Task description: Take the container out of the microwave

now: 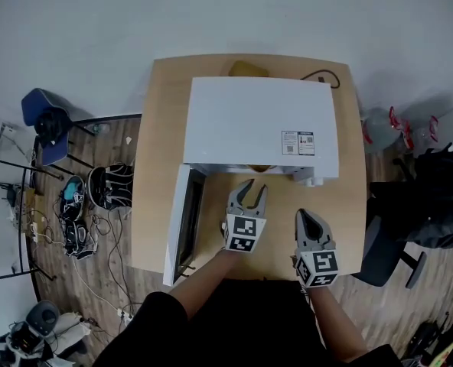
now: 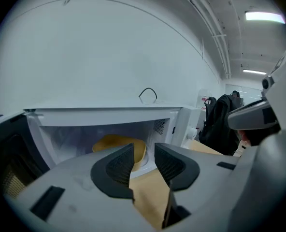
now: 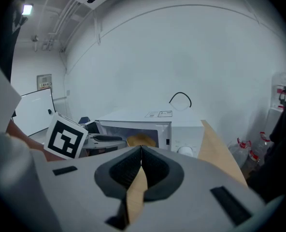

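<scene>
Yellow container [image 2: 112, 142] waits inside the open microwave [image 1: 249, 121]. The left hand-held gripper [image 1: 255, 186] is open and empty. The right hand-held gripper [image 1: 307, 216] is closed on nothing. Next, I think, the left one reaches in and grabs the rim.

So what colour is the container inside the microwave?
Yellowish tan; the container shows best in the left gripper view.

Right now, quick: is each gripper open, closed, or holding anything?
Left gripper: jaws open, nothing between them.
Right gripper: jaws closed, holding nothing.
</scene>
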`<action>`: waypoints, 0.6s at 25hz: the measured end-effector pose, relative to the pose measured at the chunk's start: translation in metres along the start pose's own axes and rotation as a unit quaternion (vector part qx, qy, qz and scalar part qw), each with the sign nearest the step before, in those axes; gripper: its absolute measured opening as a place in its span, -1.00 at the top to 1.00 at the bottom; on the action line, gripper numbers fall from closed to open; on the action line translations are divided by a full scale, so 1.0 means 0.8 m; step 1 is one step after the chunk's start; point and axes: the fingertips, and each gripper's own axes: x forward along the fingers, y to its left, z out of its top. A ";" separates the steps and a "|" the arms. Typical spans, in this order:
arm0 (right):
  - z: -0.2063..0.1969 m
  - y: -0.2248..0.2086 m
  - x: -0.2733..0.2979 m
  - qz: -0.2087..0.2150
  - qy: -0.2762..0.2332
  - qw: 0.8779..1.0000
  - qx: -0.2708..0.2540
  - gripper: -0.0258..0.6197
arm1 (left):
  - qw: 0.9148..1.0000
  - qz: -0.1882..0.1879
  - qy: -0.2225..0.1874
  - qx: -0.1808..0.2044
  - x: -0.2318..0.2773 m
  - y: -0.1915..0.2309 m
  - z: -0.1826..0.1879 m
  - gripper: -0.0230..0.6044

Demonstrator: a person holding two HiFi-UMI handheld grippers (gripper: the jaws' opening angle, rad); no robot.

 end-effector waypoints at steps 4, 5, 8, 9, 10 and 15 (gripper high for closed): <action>-0.017 -0.022 -0.004 -0.004 0.012 1.000 0.013 0.73 | 1.000 -0.010 0.022 0.020 0.035 -0.003 -0.018 0.52; -0.021 -0.028 -0.004 -0.004 0.015 1.000 0.015 0.73 | 0.999 -0.011 0.026 0.027 0.044 -0.003 -0.020 0.51; -0.028 -0.044 -0.004 -0.008 0.020 1.000 0.019 0.73 | 0.998 -0.016 0.034 0.046 0.068 -0.003 -0.023 0.51; -0.028 -0.050 -0.004 -0.009 0.021 1.000 0.020 0.73 | 0.998 -0.019 0.038 0.050 0.075 -0.004 -0.024 0.51; -0.029 -0.055 -0.003 -0.009 0.021 1.000 0.021 0.73 | 0.997 -0.021 0.042 0.055 0.082 -0.004 -0.026 0.51; -0.029 -0.066 0.002 0.008 0.014 1.000 0.023 0.73 | 0.993 -0.022 0.074 0.092 0.111 -0.003 -0.041 0.51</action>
